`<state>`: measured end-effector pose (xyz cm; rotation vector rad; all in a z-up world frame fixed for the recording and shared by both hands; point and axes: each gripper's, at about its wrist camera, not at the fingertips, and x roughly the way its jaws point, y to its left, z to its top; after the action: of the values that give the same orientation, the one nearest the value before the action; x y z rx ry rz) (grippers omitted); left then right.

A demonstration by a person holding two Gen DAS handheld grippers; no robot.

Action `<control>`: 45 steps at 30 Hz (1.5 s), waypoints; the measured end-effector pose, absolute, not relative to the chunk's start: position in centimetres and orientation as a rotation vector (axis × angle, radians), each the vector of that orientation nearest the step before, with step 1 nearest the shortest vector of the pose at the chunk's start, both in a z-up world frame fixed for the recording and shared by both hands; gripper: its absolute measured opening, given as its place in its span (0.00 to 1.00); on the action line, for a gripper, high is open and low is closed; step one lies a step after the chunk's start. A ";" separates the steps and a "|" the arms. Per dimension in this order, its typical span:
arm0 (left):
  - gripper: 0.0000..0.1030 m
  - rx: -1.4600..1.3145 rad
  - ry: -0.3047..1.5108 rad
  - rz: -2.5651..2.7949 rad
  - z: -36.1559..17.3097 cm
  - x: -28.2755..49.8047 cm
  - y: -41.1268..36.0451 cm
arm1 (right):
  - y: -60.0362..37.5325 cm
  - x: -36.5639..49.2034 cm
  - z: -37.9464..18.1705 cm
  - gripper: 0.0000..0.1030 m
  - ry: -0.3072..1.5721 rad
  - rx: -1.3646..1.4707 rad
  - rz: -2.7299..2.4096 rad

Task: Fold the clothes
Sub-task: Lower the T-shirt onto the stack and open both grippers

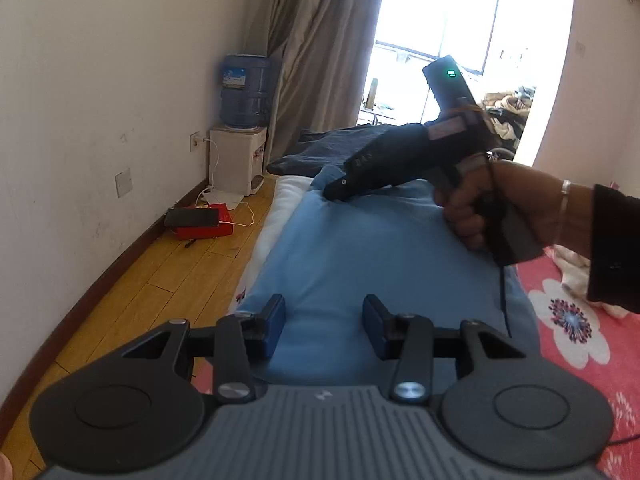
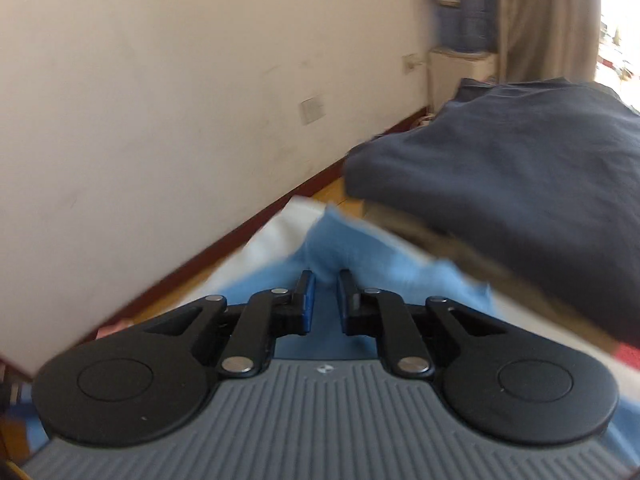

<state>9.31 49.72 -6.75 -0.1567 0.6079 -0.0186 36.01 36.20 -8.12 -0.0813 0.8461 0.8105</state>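
Bed (image 1: 568,320): covered by a red sheet with white flowers; everything below is placed from it.
Blue cloth (image 1: 360,248): light blue, spread flat along the bed's left side, its far corner lifted into a small peak.
Dark cloth (image 2: 500,184): navy, folded, at the bed's far end just beyond the blue cloth.
White cloth (image 1: 286,196): a strip at the bed's left edge, under the blue cloth's far corner.
Floor (image 1: 152,272): wood, left of the bed along the wall.
Water jug (image 1: 246,90): blue, upturned on a white dispenser (image 1: 236,160) on the floor past the bed's far left corner; too blurred to tell how full.
Red box (image 1: 204,226): on the floor left of the bed, a dark phone (image 1: 192,217) lying on top with a white cable plugged in.
Left gripper (image 1: 324,326): over the near end of the blue cloth; fingers (image 1: 274,320) stand about half apart, nothing between them, the cloth lying below.
Right gripper (image 2: 326,300): held in a hand (image 1: 472,216) with a bracelet, tip down at the blue cloth's far corner; fingers (image 2: 306,300) nearly together with a narrow gap, the raised fold of blue cloth sitting right at their tips; the blur hides whether they pinch it.
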 end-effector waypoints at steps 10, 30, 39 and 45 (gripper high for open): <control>0.45 -0.138 0.587 -0.021 -7.6 8.9 49.4 | 29.4 34.7 -3.4 0.08 0.618 0.091 0.770; 0.48 -0.140 0.645 0.041 -7.1 10.2 48.9 | 17.8 24.4 -6.8 0.06 0.557 -0.175 0.844; 0.49 -0.173 0.646 0.049 -7.3 10.4 49.2 | 14.1 25.8 -5.5 0.09 0.541 0.065 0.795; 0.49 -0.189 0.651 0.037 -7.2 10.4 49.5 | 17.5 25.2 -7.0 0.06 0.662 -0.002 0.878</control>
<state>10.37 49.48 -7.22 -0.1890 0.6510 0.0375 25.25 17.52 -6.96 -0.0021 0.6620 0.8781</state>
